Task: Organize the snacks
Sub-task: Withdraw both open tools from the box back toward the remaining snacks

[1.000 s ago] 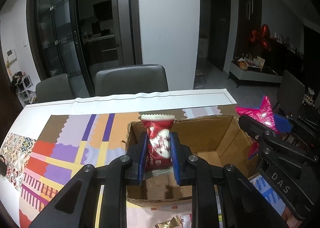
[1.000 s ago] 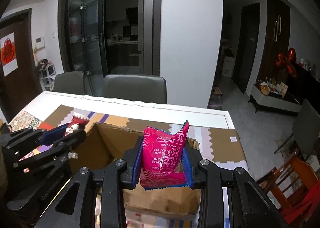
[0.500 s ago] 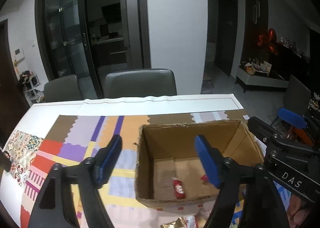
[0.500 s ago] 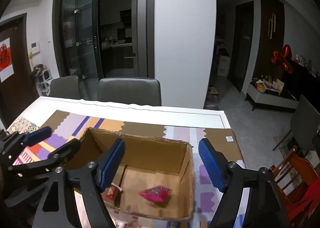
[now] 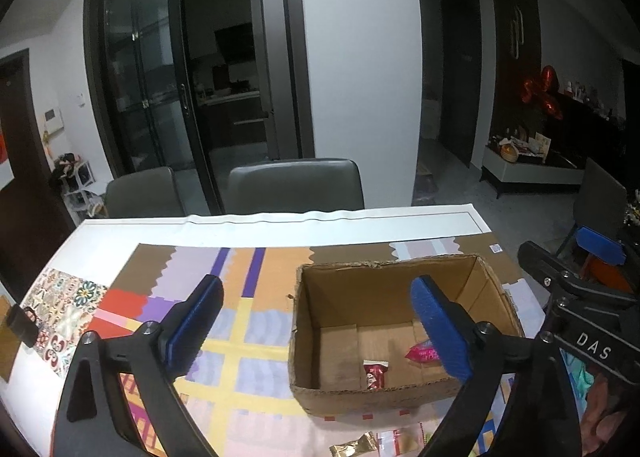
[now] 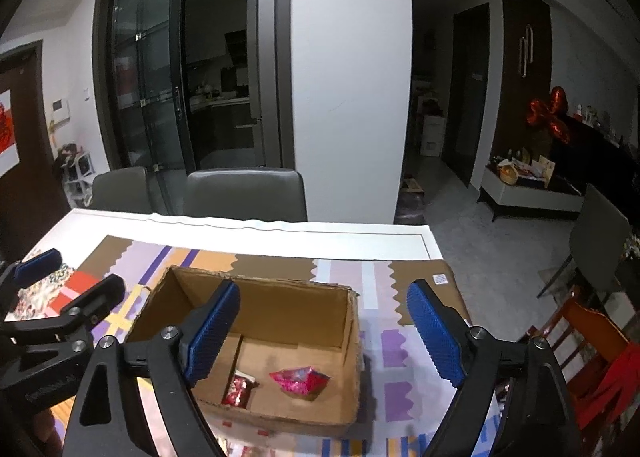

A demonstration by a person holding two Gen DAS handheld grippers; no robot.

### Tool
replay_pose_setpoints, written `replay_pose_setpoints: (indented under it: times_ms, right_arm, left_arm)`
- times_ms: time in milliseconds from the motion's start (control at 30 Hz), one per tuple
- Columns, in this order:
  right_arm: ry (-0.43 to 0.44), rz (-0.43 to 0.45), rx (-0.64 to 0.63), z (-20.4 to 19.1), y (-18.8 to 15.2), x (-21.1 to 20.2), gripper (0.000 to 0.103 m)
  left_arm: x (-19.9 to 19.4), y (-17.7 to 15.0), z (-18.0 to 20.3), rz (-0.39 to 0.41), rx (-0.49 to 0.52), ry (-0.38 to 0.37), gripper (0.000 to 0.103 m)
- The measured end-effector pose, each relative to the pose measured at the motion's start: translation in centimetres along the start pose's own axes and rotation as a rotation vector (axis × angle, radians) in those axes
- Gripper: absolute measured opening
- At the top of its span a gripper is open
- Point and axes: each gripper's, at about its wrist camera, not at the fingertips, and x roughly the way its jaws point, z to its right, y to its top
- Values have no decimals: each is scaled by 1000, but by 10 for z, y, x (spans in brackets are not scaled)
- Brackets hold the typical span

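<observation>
An open cardboard box [image 5: 384, 281] [image 6: 304, 297] stands on the patterned table mat. On its floor lie a small red and white snack packet [image 5: 375, 373] [image 6: 239, 389] and a pink snack packet [image 5: 423, 354] [image 6: 301, 377]. My left gripper [image 5: 316, 333] is open and empty, above the box's left part. My right gripper [image 6: 324, 337] is open and empty, above the box. The right gripper also shows at the right edge of the left wrist view [image 5: 576, 281], and the left gripper at the left edge of the right wrist view [image 6: 60, 289].
More wrapped snacks, a gold one [image 5: 354, 447] and a pale one [image 5: 400, 441], lie on the table in front of the box. Two grey chairs [image 5: 296, 187] stand at the far side of the table. A red chair [image 6: 588, 337] stands to the right.
Both grippers opened and dropped their packets into the box, then drew back and up. The red and white packet and the pink packet now lie on the box floor.
</observation>
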Motion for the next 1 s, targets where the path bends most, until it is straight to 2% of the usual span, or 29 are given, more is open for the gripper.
replay_pose_setpoints:
  times_ms: [300,700,1000]
  right_arm:
    - [-17,12,18,9,-3,-22,86]
    - [-15,41,23,9,-14,-54,86]
    - [2,45,25,10,-29,-76,86]
  left_arm:
    - [-20,-6,-1,4,1,0,98]
    - [-51,-17,0,17,21,35,98]
    - [-77,-35,-3,32,-13,48,98]
